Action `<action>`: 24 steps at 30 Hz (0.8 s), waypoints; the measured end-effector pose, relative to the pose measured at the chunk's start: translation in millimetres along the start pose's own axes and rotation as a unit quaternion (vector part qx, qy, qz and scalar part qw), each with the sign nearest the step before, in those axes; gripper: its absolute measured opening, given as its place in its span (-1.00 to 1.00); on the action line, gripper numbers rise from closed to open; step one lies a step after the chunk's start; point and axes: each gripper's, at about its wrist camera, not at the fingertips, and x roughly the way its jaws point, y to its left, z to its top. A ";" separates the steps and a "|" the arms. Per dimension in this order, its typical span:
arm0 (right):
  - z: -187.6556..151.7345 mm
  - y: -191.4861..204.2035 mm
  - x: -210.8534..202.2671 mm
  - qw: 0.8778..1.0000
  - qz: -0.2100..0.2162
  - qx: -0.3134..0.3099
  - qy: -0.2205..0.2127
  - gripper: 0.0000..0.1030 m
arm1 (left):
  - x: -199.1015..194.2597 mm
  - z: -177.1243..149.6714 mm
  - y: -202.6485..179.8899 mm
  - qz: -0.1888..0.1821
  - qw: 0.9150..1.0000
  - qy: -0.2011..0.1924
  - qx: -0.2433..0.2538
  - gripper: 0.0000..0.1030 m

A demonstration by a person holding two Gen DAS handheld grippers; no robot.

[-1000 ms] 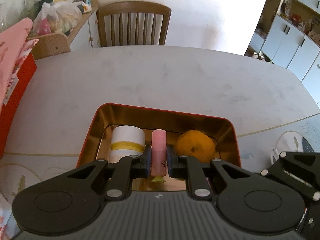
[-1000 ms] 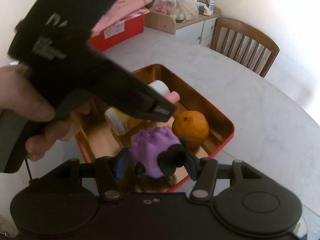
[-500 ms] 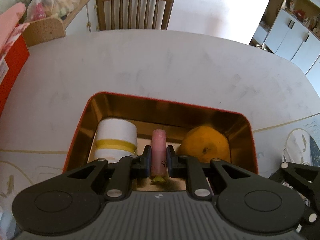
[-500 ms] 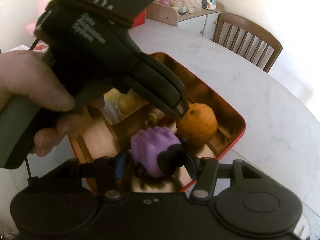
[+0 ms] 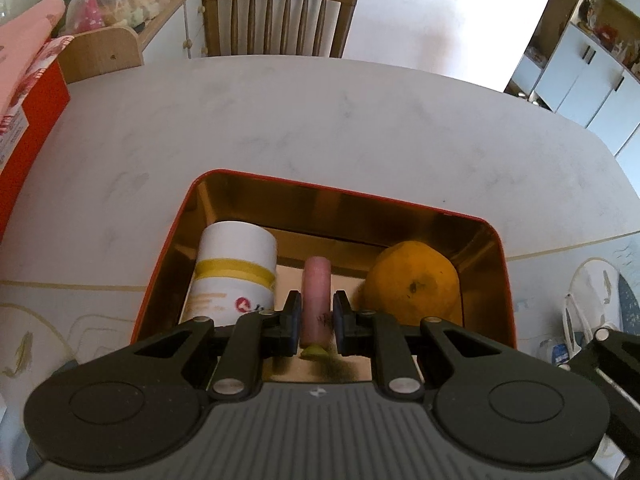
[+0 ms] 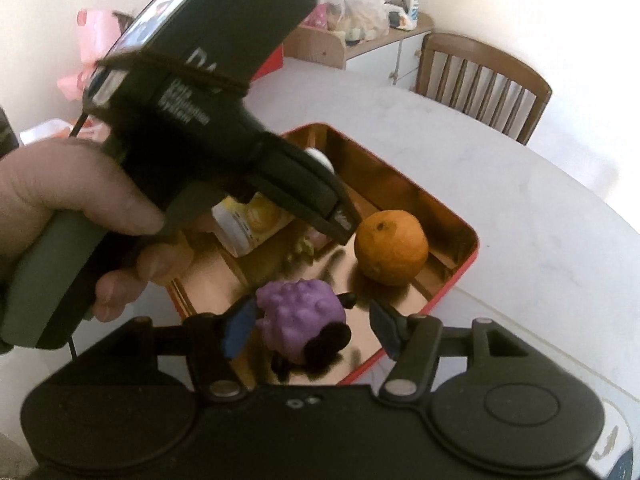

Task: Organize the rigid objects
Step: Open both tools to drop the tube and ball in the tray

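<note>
A red tin (image 5: 340, 194) with a gold inside lies on the pale table. In it are a white bottle (image 5: 236, 268) with a yellow band on the left and an orange (image 5: 414, 280) on the right. My left gripper (image 5: 317, 308) is shut on a pink stick (image 5: 316, 280) with a yellow-green tip, held low between the bottle and the orange. In the right wrist view a purple knobbly toy (image 6: 298, 312) with black parts sits in the tin's near corner. The jaws of my right gripper (image 6: 312, 320) are opening around it, and the right pad stands clear of the toy.
A person's hand (image 6: 80, 200) holds the left gripper (image 6: 340, 226) across the right wrist view. A wooden chair (image 5: 276, 16) stands at the table's far side, with a red box (image 5: 28, 128) at the left edge. A patterned mat (image 5: 592, 280) lies to the right of the tin.
The right jaws have spread apart from the purple toy, which now rests in the tin. The left gripper still grips the pink stick over the tin.
</note>
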 end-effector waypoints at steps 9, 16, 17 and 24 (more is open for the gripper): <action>-5.6 -10.5 -33.9 0.998 0.006 0.052 -0.028 0.33 | -29.0 -7.6 -4.4 0.000 1.000 -0.020 0.002 -0.64; -17.7 -22.7 -65.4 0.995 -0.003 0.083 -0.050 0.38 | -58.6 -21.0 -9.6 0.001 0.999 -0.038 0.006 -0.59; -19.6 -24.1 -70.6 0.995 -0.007 0.086 -0.054 0.38 | -62.9 -22.7 -10.0 0.000 0.999 -0.040 0.005 -0.59; -35.4 -33.3 -101.3 0.991 -0.014 0.106 -0.076 0.57 | -94.5 -37.5 -22.2 -0.003 0.998 -0.058 0.011 -0.57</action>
